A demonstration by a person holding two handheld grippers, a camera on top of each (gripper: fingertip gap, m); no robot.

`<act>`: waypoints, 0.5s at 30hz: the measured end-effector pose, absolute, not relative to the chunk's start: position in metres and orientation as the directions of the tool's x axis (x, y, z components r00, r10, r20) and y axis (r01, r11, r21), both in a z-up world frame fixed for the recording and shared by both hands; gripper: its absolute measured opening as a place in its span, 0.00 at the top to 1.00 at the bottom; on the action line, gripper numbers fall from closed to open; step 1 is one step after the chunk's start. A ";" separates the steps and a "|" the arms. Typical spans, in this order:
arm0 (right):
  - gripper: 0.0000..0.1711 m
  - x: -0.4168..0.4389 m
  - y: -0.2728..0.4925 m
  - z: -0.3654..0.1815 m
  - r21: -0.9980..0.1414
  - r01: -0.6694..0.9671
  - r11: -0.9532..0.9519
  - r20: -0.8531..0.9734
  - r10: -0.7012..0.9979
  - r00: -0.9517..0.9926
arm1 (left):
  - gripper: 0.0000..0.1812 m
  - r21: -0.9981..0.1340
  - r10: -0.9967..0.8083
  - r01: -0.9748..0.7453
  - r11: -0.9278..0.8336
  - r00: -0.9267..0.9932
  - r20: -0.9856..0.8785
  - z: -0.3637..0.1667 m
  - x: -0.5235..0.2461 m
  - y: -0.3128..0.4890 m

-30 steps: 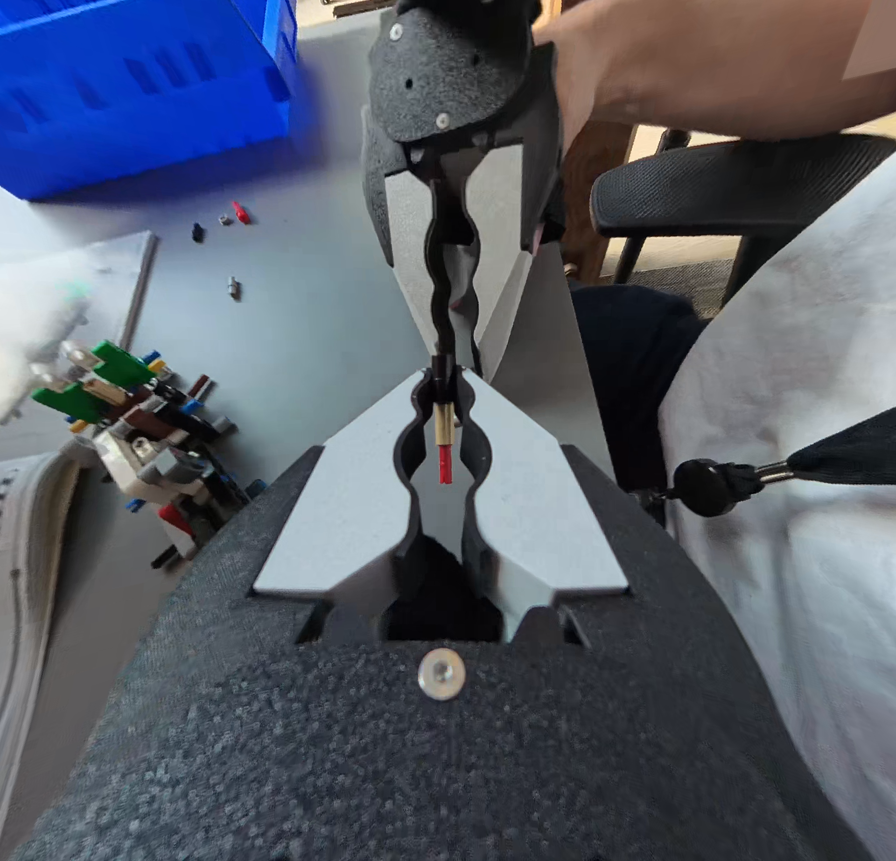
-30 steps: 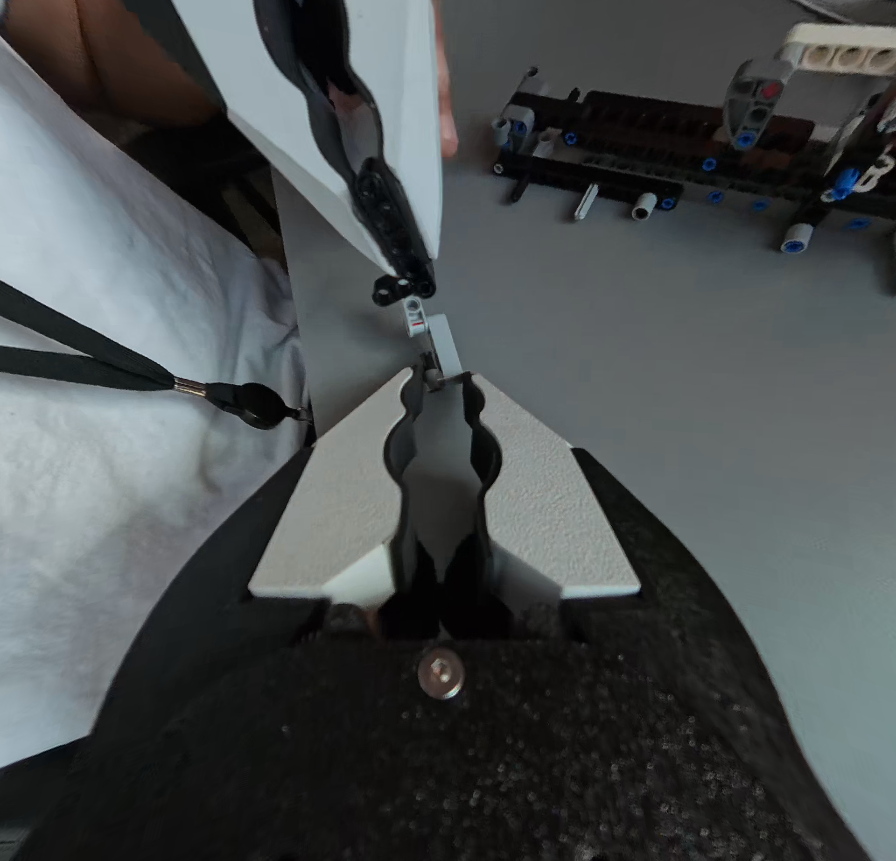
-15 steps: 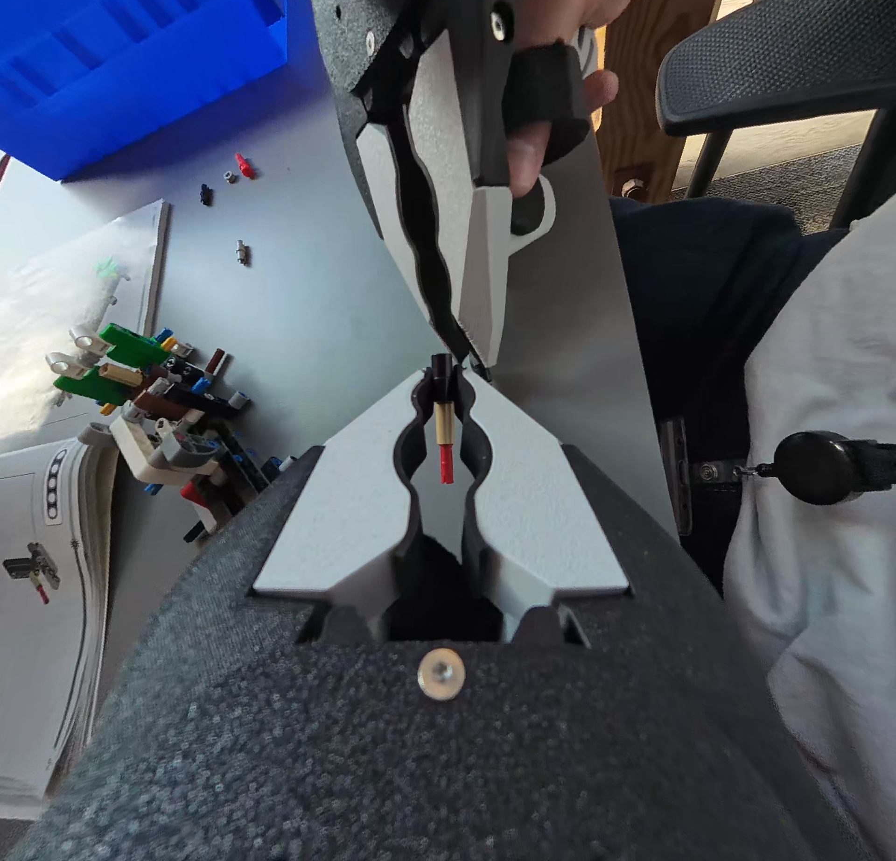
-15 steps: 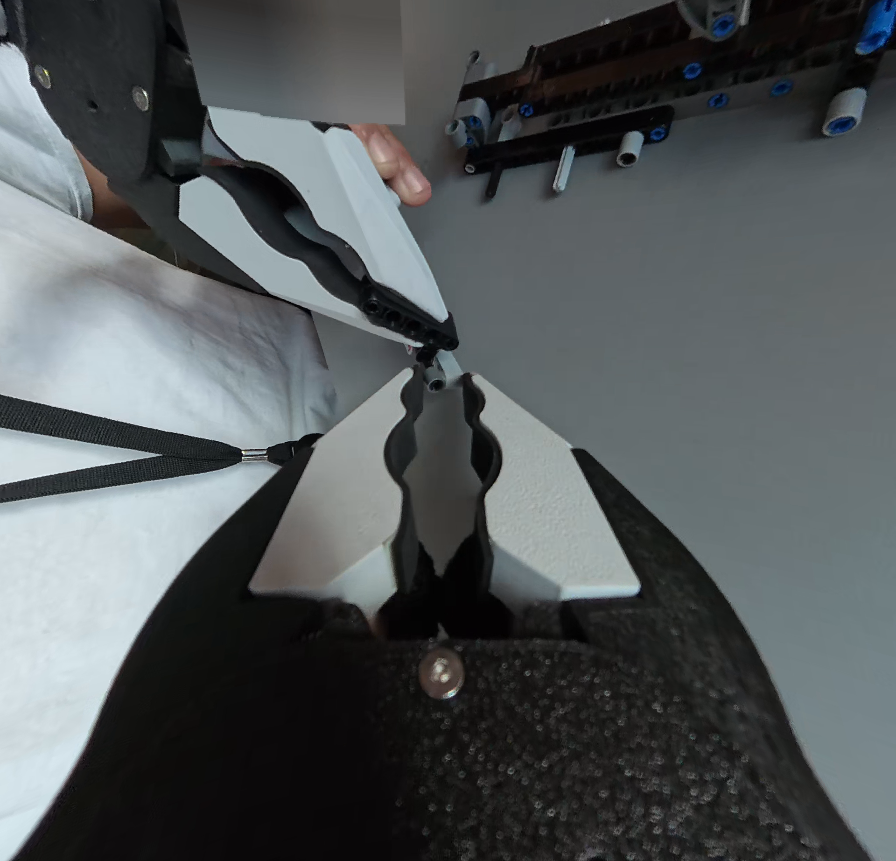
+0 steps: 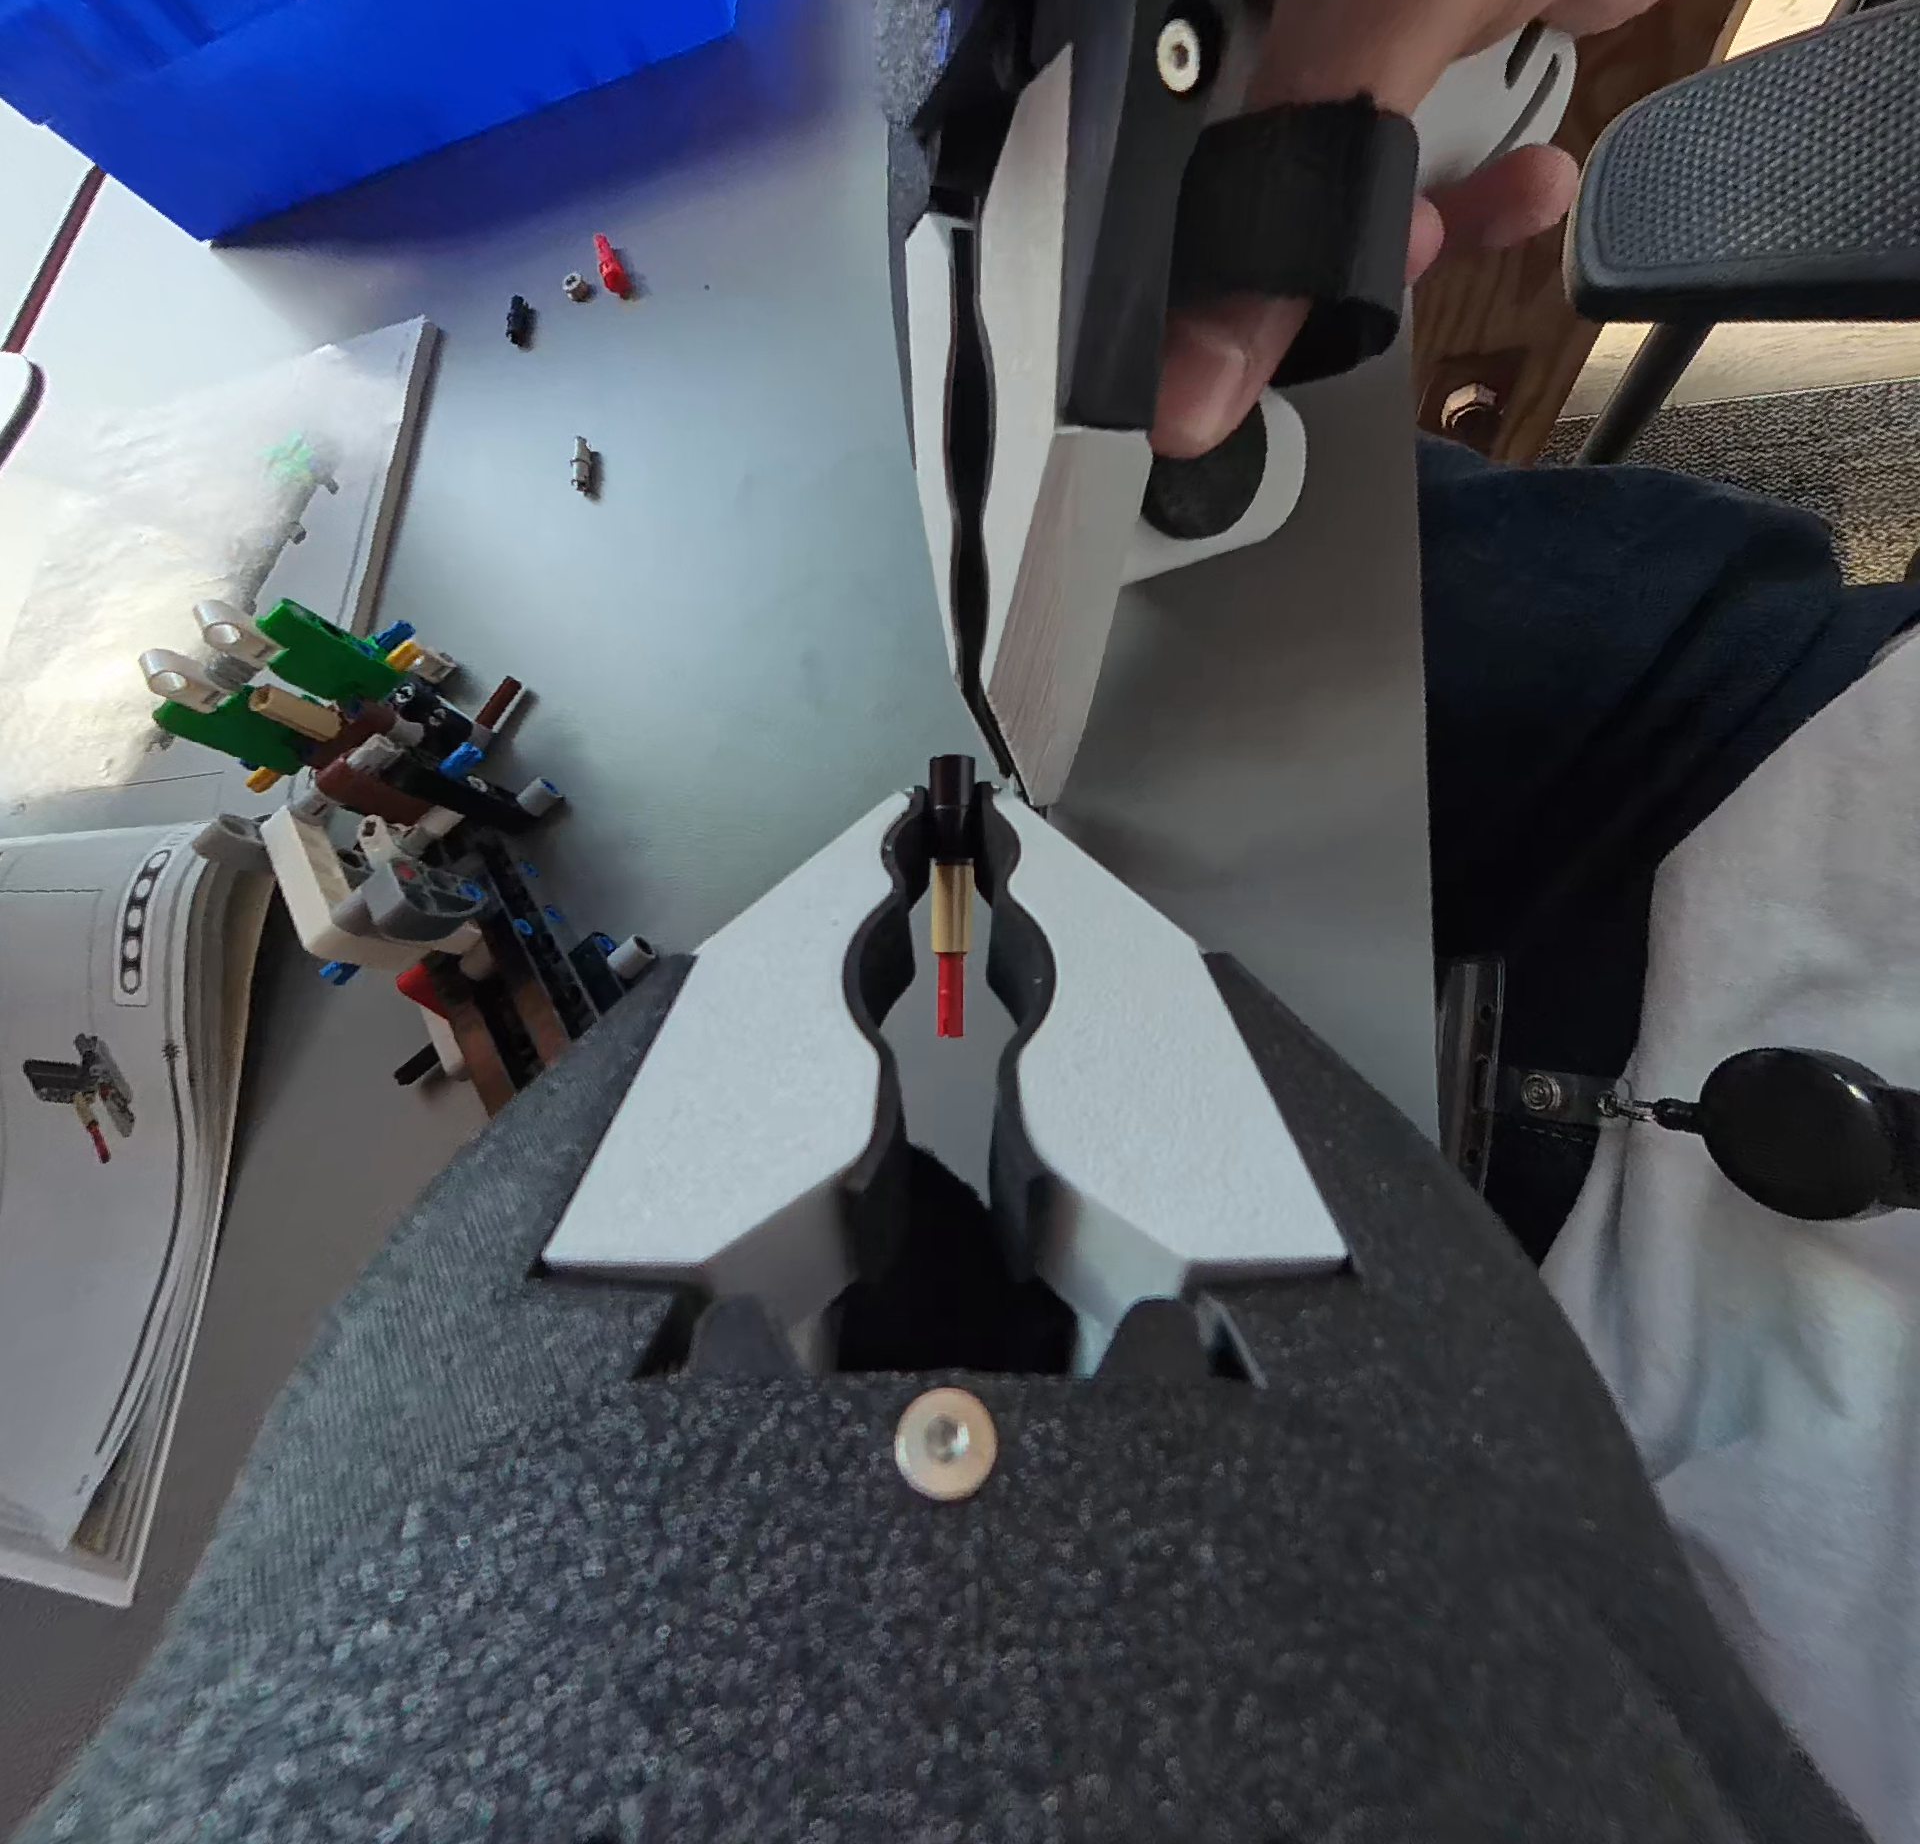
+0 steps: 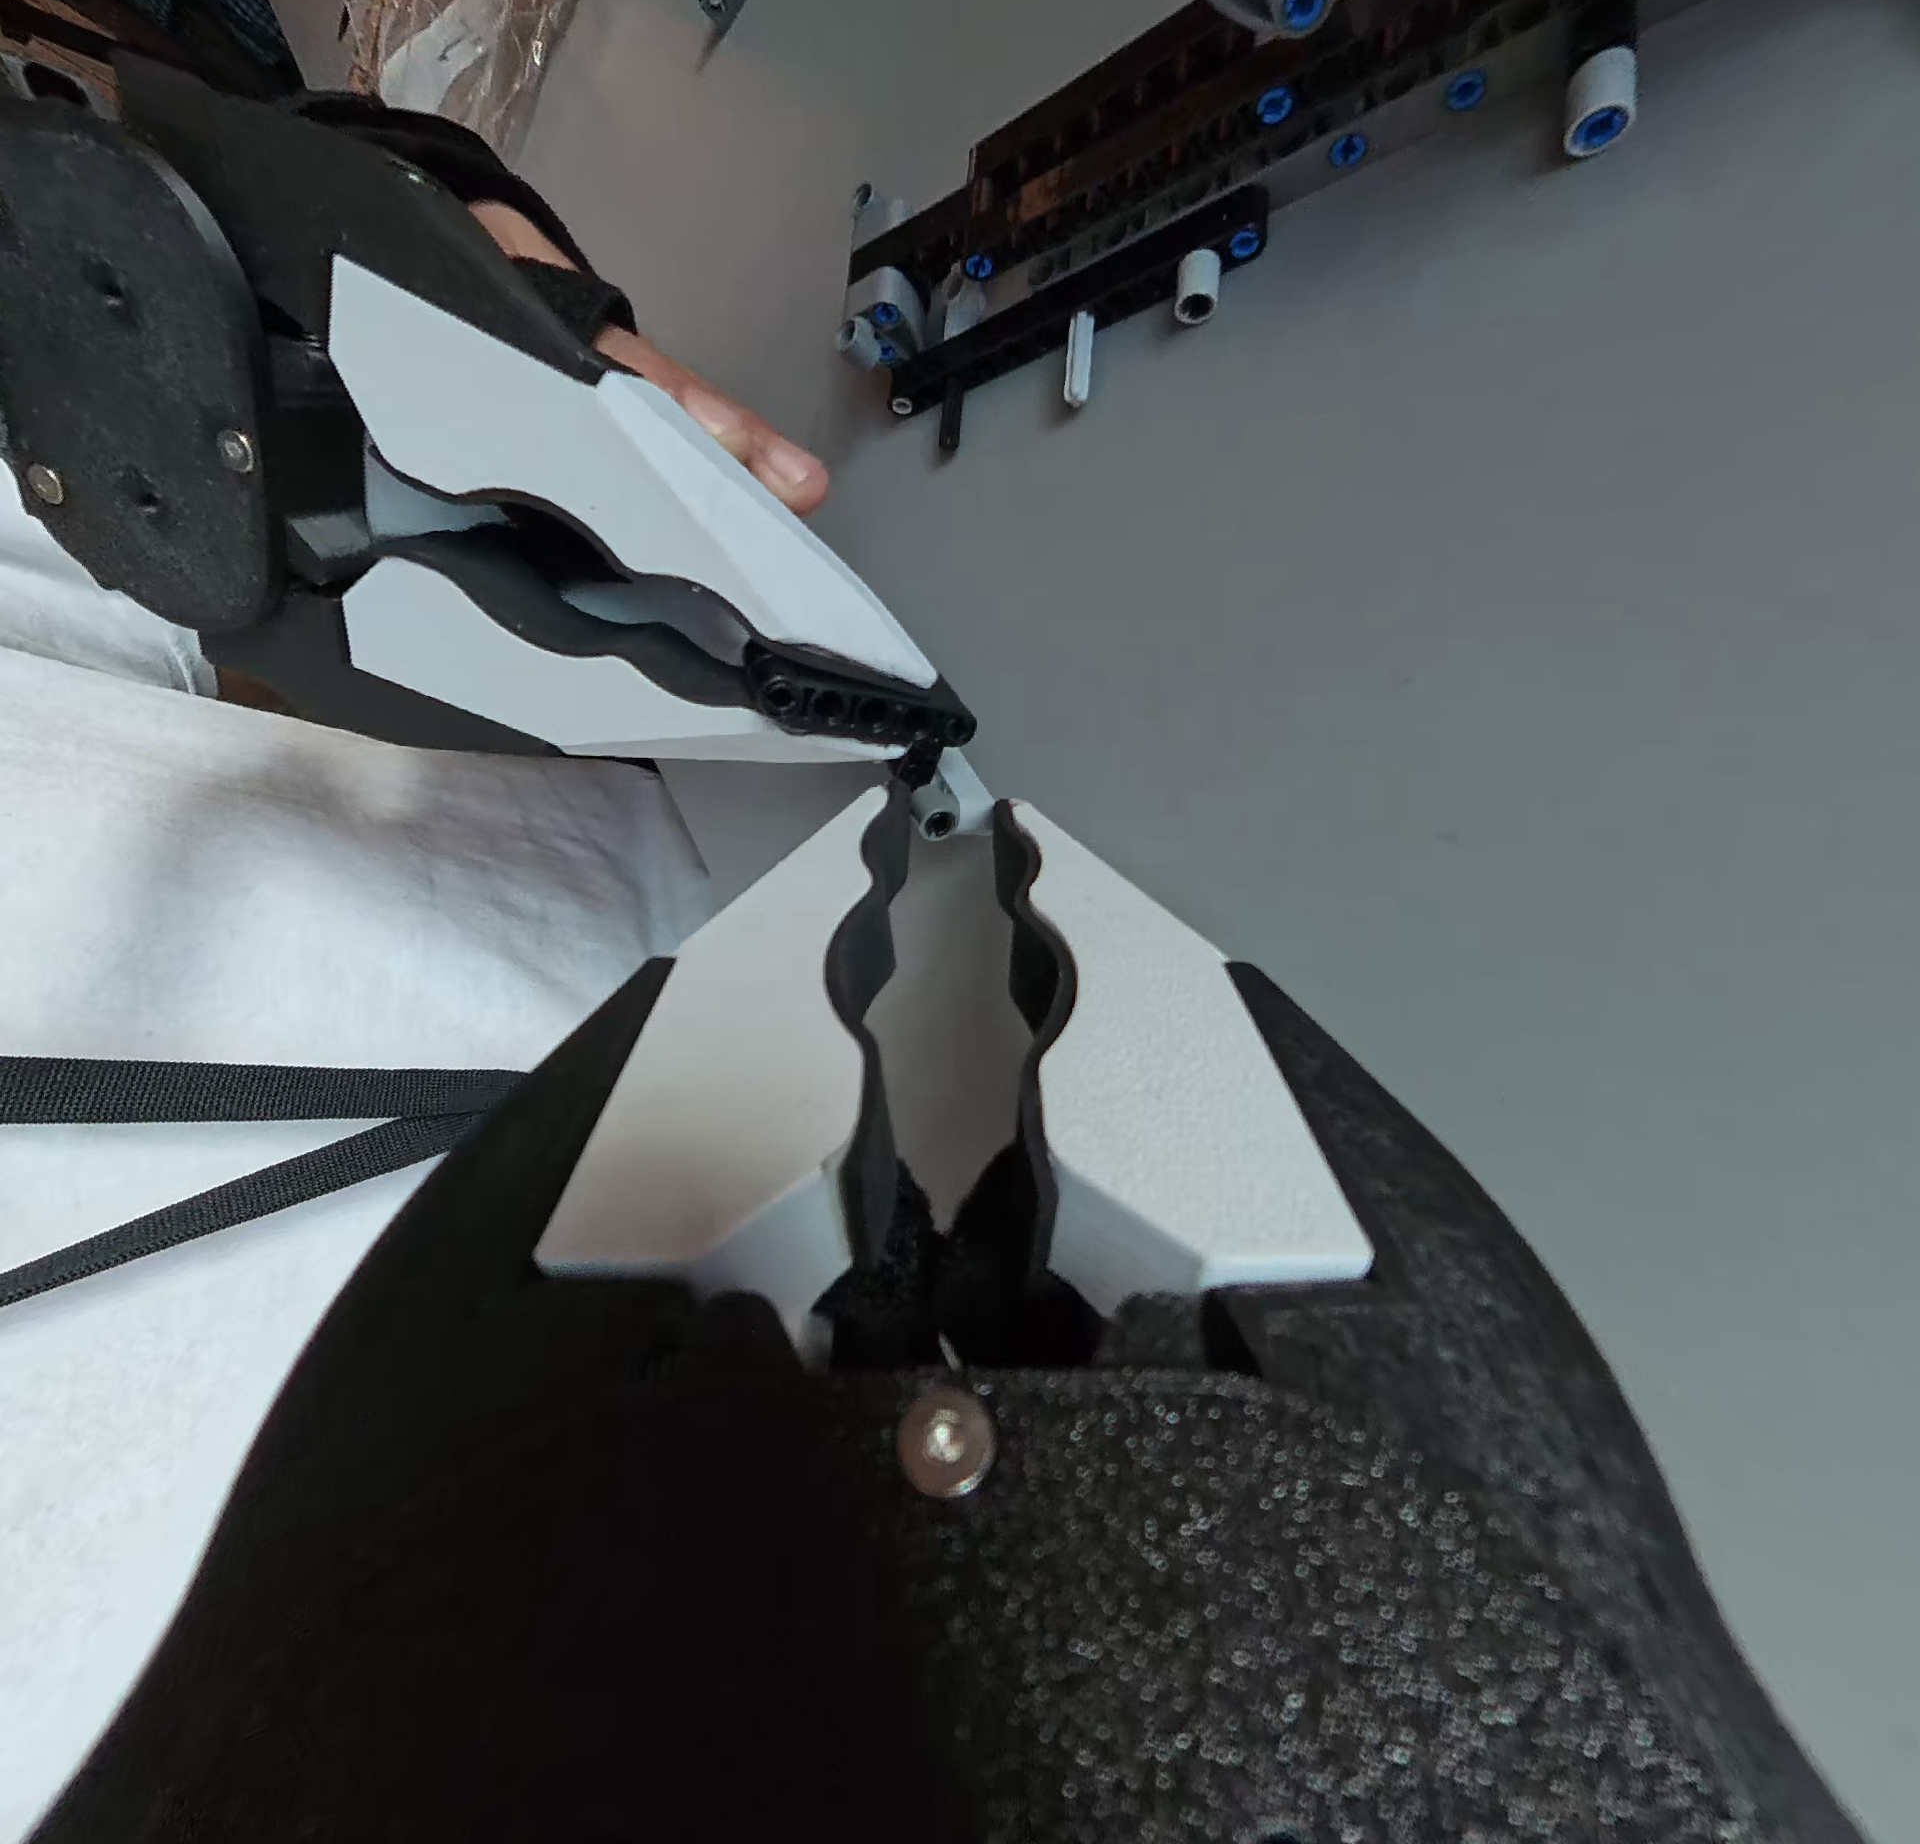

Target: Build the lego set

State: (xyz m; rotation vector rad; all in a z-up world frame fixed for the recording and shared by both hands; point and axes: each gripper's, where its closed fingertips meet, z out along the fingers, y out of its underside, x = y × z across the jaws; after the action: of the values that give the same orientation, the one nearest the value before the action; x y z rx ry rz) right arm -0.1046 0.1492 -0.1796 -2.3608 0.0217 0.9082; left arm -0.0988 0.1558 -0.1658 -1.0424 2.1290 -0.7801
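left gripper (image 5: 951,807) clamps black beam (image 6: 862,708) | right gripper (image 6: 951,818) pinches grey connector (image 6: 948,807) | joint between pieces hidden

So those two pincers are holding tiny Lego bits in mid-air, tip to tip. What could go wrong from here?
The left gripper pinches the black beam only by its tips, so a push might twist it loose. The right gripper holds the small grey connector at its very tips; it could pop out. Both meet beyond the grey table edge, over the person's lap, so a dropped part might land there or on the floor.
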 end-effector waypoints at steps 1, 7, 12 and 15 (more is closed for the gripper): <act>0.92 -0.105 0.149 -0.180 -0.533 -0.218 -0.817 -0.610 0.194 0.768 | 0.97 -0.733 -0.832 -0.455 0.506 -0.483 -0.274 -0.166 -0.099 0.156; 0.91 -0.102 0.151 -0.185 -0.621 -0.066 -0.781 -0.447 0.283 0.849 | 0.97 -0.720 -0.829 -0.472 0.508 -0.494 -0.262 -0.168 -0.096 0.159; 0.92 -0.101 0.151 -0.187 -0.650 0.001 -0.760 -0.371 0.318 0.872 | 0.97 -0.696 -0.822 -0.500 0.516 -0.516 -0.239 -0.170 -0.094 0.159; 0.92 -0.100 0.151 -0.187 -0.660 0.012 -0.751 -0.359 0.329 0.873 | 0.97 -0.675 -0.813 -0.513 0.530 -0.534 -0.232 -0.170 -0.093 0.158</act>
State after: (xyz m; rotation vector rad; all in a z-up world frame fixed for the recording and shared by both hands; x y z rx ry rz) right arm -0.0997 0.1513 -0.1869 -2.3589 -0.2449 0.6074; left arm -0.0930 0.1579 -0.1705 -1.0735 2.2383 -0.7429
